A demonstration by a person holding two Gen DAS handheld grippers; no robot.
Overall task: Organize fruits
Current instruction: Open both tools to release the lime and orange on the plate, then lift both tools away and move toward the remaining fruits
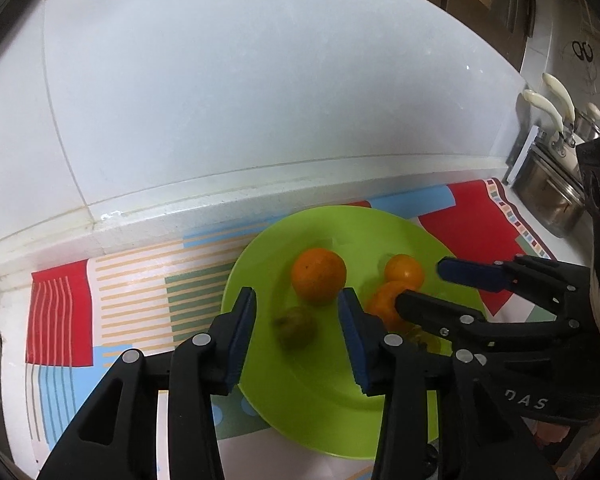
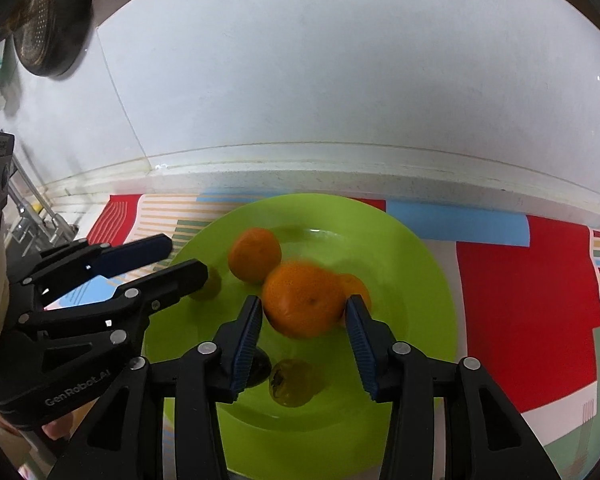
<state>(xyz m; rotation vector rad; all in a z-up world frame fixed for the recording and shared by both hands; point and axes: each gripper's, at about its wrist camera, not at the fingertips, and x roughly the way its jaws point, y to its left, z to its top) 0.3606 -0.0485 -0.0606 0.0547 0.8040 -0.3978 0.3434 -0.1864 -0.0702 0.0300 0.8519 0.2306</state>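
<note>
From the left wrist view we see the left tool (image 1: pixel 296 300) with its blue pads parted over the green plate (image 1: pixel 260 264), nothing pressed between them; a blurred brownish-green fruit (image 1: pixel 296 326) lies on the plate in the gap, and a large orange (image 1: pixel 319 275) sits beyond the fingertips. This view alone shows the steel pots with cream handles (image 1: pixel 552 196) at the right end of the tabletop (image 1: pixel 148 236). From the right wrist view we see the right tool (image 2: pixel 304 304) released, its pads flanking a large orange (image 2: pixel 305 304) without visibly pressing it; we cannot tell whether the left pad grazes the peel. Here a second orange (image 2: pixel 254 255) lies behind it, a third (image 2: pixel 356 286) is half hidden at its right, and two dark small fruits (image 2: pixel 290 382) rest near the plate's front, which the left view barely shows. A dark perforated pan (image 2: pixel 46 20) hangs at upper left only in this view. All fruits are on the plate. The plate rests on a patterned mat (image 2: pixel 520 300) of red, blue and striped blocks covering the tabletop, backed by a low white ledge and a white tiled wall (image 2: pixel 340 80). The plate's far rim lies near the ledge; open mat extends to the right of the plate, while the left tool crowds its left rim.
</note>
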